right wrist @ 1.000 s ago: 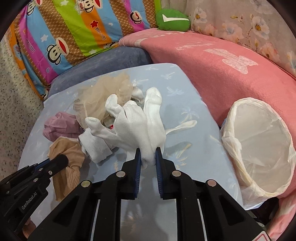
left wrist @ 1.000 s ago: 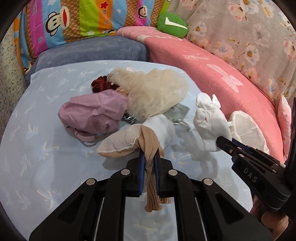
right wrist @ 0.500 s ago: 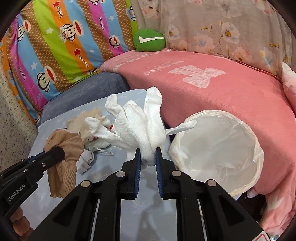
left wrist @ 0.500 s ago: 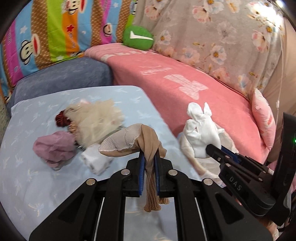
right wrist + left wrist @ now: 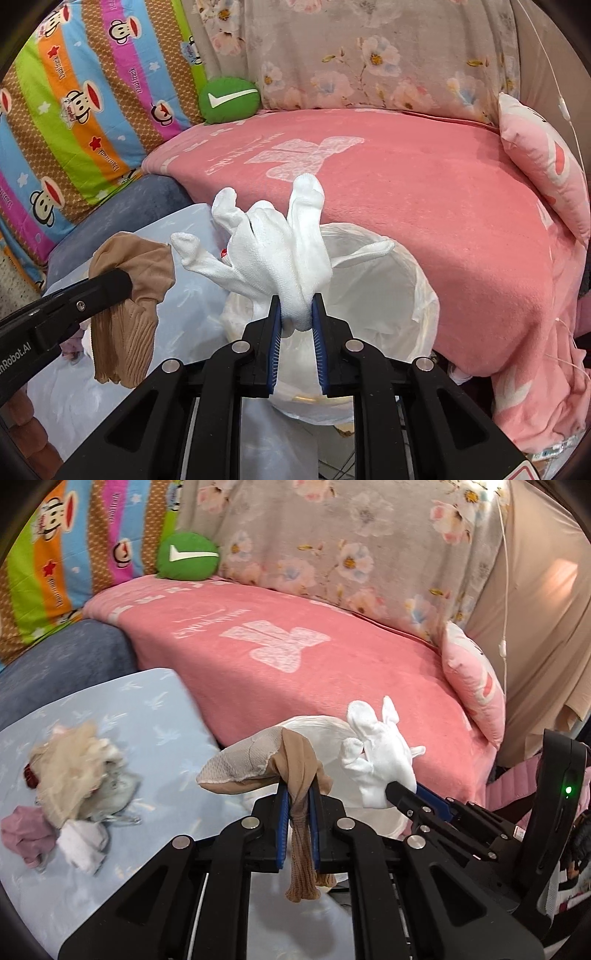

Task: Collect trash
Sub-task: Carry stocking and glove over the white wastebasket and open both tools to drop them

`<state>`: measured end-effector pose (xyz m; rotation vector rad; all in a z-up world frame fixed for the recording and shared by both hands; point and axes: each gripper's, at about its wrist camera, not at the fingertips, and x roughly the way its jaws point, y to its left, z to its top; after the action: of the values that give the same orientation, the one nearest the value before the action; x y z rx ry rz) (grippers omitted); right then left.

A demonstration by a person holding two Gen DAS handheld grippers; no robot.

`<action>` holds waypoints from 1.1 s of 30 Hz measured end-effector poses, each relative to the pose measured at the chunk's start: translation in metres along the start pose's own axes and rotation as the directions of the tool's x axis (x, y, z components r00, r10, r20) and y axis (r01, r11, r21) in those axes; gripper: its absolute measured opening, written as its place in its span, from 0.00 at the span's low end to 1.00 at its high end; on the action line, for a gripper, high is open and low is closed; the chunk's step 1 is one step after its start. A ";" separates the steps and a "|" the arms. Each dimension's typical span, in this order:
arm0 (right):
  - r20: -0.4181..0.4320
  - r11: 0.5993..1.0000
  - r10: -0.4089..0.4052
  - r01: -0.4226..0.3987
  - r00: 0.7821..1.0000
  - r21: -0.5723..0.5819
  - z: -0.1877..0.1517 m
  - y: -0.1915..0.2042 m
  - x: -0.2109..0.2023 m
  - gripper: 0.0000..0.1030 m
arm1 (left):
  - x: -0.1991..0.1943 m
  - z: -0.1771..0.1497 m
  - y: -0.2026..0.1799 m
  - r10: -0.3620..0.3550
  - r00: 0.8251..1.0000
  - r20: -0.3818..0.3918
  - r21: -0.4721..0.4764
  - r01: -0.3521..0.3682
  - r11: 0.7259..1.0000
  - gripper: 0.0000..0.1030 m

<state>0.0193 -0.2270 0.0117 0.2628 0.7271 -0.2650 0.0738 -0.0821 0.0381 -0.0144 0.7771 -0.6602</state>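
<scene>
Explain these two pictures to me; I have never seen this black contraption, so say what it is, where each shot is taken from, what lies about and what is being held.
No robot here: a person holds a black two-finger clamp in each hand, each with a wide-angle camera looking out along its fingers. One picture comes from the left gripper, the other from the right gripper, so each shot also catches the other tool at its edge.

The left one is shut on a tan stocking. The right one is shut on a white glove, just in front of a bin lined with a white bag.

In the left view, a pile of crumpled cloth scraps lies on a light blue sheet, beside a pink blanket.
</scene>
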 end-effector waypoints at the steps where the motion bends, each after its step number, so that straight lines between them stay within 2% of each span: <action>1: 0.001 1.000 -0.007 0.007 1.000 0.003 0.001 -0.004 0.001 0.15 | 0.003 0.001 -0.003 -0.006 1.000 -0.006 0.005 0.006 1.000 0.10; 11: 0.005 0.999 -0.033 0.033 0.999 0.037 0.012 -0.034 0.016 0.18 | 0.037 0.016 -0.025 -0.044 0.998 -0.043 0.023 0.045 0.999 0.13; 13: 0.002 0.999 -0.036 0.036 0.999 0.040 0.013 -0.035 0.021 0.18 | 0.041 0.017 -0.025 -0.043 0.998 -0.049 0.019 0.044 0.999 0.23; 14: 0.002 0.998 -0.037 0.036 0.999 0.042 0.014 -0.036 0.023 0.18 | 0.042 0.018 -0.025 -0.033 0.998 -0.047 0.013 0.034 0.999 0.32; 15: 0.005 0.998 -0.037 0.037 0.999 0.043 0.015 -0.036 0.024 0.18 | 0.043 0.018 -0.024 -0.027 0.999 -0.043 0.008 0.027 1.000 0.47; 17: 0.004 0.999 -0.038 0.038 0.999 0.038 0.017 -0.036 0.026 0.18 | 0.042 0.019 -0.023 -0.003 1.000 -0.019 -0.001 0.003 1.000 0.63; 19: 0.005 0.999 -0.038 0.037 0.999 0.037 0.018 -0.036 0.027 0.19 | 0.041 0.021 -0.023 0.008 1.000 -0.006 0.003 -0.008 1.000 0.64; 23: 0.016 0.999 -0.040 0.040 0.999 0.035 0.019 -0.033 0.023 0.30 | 0.036 0.022 -0.017 0.040 0.999 0.010 0.000 -0.040 0.999 0.64; 31: 0.019 1.000 -0.021 0.020 1.000 0.005 0.013 -0.013 0.016 0.45 | 0.026 0.014 0.006 0.112 0.993 0.022 -0.050 -0.111 0.993 0.64; 33: 0.018 1.000 -0.012 0.012 1.000 -0.003 0.011 -0.007 0.015 0.47 | 0.022 0.011 0.013 0.141 0.990 0.026 -0.059 -0.139 0.988 0.69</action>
<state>0.0345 -0.2389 0.0089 0.2528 0.7115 -0.2770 0.0999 -0.0864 0.0290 -0.0219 0.7605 -0.5031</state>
